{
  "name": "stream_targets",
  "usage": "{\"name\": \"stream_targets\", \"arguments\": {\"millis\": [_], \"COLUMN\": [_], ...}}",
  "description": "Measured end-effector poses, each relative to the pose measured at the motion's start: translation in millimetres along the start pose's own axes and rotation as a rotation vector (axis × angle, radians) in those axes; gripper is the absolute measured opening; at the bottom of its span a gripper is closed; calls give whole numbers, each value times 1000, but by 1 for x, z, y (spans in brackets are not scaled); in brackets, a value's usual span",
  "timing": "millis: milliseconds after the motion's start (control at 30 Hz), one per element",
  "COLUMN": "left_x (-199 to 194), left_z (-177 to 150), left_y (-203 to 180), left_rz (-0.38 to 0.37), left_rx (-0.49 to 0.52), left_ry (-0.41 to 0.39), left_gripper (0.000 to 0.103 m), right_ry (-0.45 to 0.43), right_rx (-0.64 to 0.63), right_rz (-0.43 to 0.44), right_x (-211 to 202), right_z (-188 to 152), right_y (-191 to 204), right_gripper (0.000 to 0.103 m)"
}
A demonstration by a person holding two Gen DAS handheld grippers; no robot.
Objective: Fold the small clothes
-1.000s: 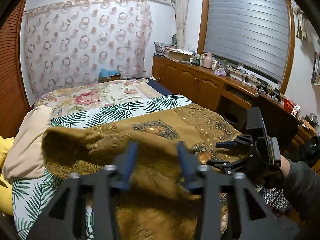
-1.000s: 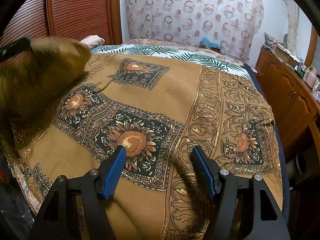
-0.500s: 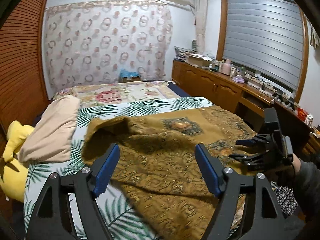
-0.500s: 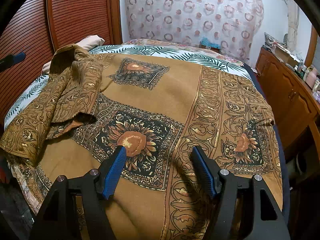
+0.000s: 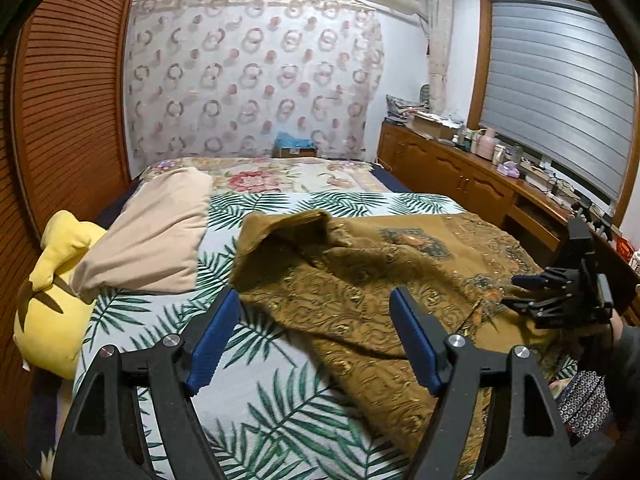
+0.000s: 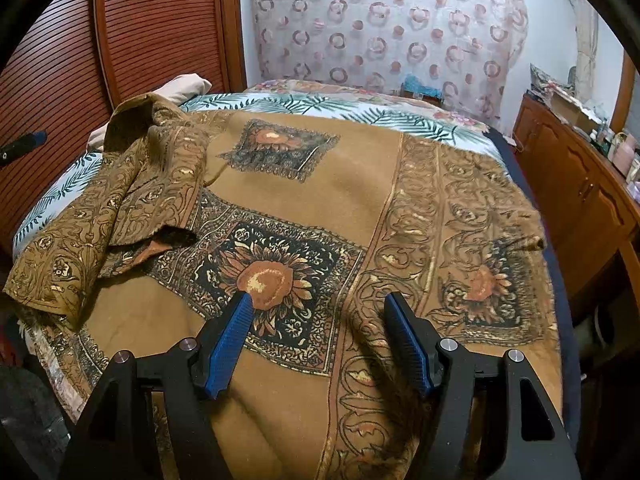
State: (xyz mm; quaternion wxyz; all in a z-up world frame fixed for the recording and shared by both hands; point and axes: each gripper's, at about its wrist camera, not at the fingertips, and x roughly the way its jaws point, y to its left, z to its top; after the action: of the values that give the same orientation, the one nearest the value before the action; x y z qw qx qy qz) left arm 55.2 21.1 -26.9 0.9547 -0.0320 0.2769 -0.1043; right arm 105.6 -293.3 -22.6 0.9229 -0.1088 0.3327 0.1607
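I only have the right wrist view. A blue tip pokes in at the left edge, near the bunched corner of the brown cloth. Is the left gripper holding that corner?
Observer: No. The left gripper is open, and the cloth lies on the bed with nothing pinched in the jaws.
Reviewer: What lies beyond the cloth on that side?
Observer: A yellow plush toy sits against the beige pillow.
Reviewer: How does my gripper look from there?
Observer: The right gripper is over the cloth's right side with its jaws open. I cannot tell whether it touches the cloth.
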Motion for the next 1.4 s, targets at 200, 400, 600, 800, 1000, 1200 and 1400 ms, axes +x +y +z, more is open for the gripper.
{"name": "stream_targets", "arguments": {"millis": [200, 400, 600, 800, 1000, 1200, 1400], "left_x": [1, 5, 17, 57, 82, 61, 48], "left_z": [-5, -8, -2, 13, 25, 22, 21], "left_y": [10, 19, 31, 41, 54, 58, 63], "left_rz": [14, 25, 44, 42, 52, 61, 57], "left_rx": [-22, -33, -7, 62, 38, 13, -7], "left_ry": [-2, 6, 11, 95, 140, 95, 74], "left_gripper": [78, 78, 78, 59, 43, 43, 43], "right_ry": [-66, -56, 32, 39, -32, -26, 11], "right_rx": [10, -14, -5, 5, -87, -173, -226], "right_rz": [135, 224, 276, 321, 388, 442, 394], "right_x": [-19, 3, 49, 62, 36, 34, 48], "right_z": [22, 53, 67, 70, 64, 47, 41], "right_y": [25, 56, 70, 68, 93, 124, 143], "right_gripper": [70, 70, 64, 16, 10, 10, 18]}}
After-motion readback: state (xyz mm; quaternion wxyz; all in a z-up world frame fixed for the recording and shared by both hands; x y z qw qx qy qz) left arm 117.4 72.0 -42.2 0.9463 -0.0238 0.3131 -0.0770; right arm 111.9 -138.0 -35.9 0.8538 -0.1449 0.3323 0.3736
